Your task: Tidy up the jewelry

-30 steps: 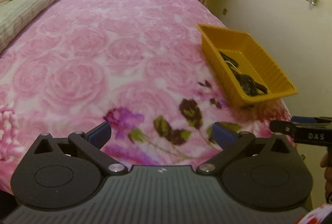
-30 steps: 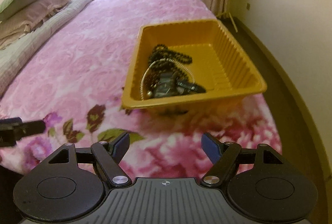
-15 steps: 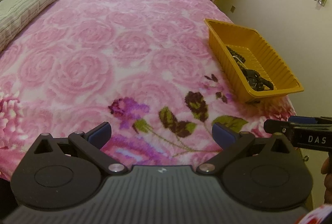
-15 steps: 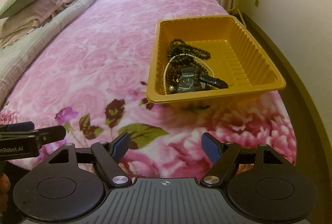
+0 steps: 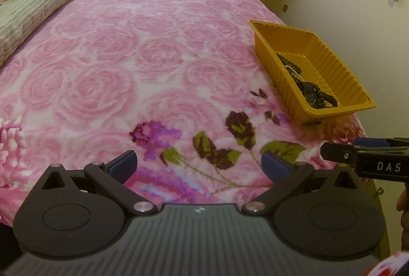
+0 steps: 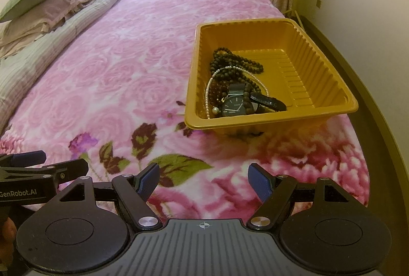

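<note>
Both hand-held grippers hang with fingers spread and nothing between them: the right hand-held gripper (image 6: 203,180) over the foot of the bed (image 6: 127,66), the left hand-held gripper (image 5: 198,165) just beside it at its 9 o'clock.

From the right one outward, the yellow tray (image 6: 329,87) sits at about 1 o'clock on the pink blanket, near the bed's edge. In its near-left corner lies a tangle: dark bead strands (image 6: 230,64), a thin pearl strand (image 6: 208,94) and a dark-faced watch (image 6: 235,106) on top. No jewelry shows loose on the blanket.

That fits two stages: pieces gathered in, or a heap awaiting sorting out. If a piece is to be lifted, the watch looks easiest to pinch by its strap; the strands would likely drag one another, so a slow lift suits.
</note>
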`<move>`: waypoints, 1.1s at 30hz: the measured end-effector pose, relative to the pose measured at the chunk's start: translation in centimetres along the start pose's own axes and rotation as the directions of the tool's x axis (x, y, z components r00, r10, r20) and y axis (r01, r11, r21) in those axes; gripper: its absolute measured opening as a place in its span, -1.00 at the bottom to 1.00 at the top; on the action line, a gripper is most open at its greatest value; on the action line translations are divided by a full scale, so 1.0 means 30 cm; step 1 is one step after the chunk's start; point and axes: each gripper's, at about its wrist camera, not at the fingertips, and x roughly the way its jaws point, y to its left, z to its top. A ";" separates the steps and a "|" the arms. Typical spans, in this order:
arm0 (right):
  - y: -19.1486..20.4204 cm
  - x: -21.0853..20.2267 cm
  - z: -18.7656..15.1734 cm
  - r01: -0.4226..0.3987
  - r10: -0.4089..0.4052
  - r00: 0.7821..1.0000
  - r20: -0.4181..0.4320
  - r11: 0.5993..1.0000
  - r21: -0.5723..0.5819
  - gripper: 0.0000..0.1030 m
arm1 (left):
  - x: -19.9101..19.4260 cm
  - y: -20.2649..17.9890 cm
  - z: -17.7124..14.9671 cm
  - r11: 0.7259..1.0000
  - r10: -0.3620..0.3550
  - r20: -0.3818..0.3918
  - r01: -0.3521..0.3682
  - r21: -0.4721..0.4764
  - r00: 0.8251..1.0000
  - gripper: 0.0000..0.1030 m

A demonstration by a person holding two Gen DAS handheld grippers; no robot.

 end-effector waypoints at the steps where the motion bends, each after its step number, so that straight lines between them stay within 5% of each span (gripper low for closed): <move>1: 0.000 -0.001 0.001 -0.001 0.001 1.000 0.000 1.000 -0.001 0.47 | 0.000 -0.001 0.000 1.000 0.000 0.001 0.000 0.002 1.000 0.99; 33: -0.003 -0.003 0.002 -0.005 0.005 1.000 0.005 1.000 0.001 0.47 | 0.001 -0.012 0.001 1.000 -0.009 -0.003 0.009 0.022 1.000 1.00</move>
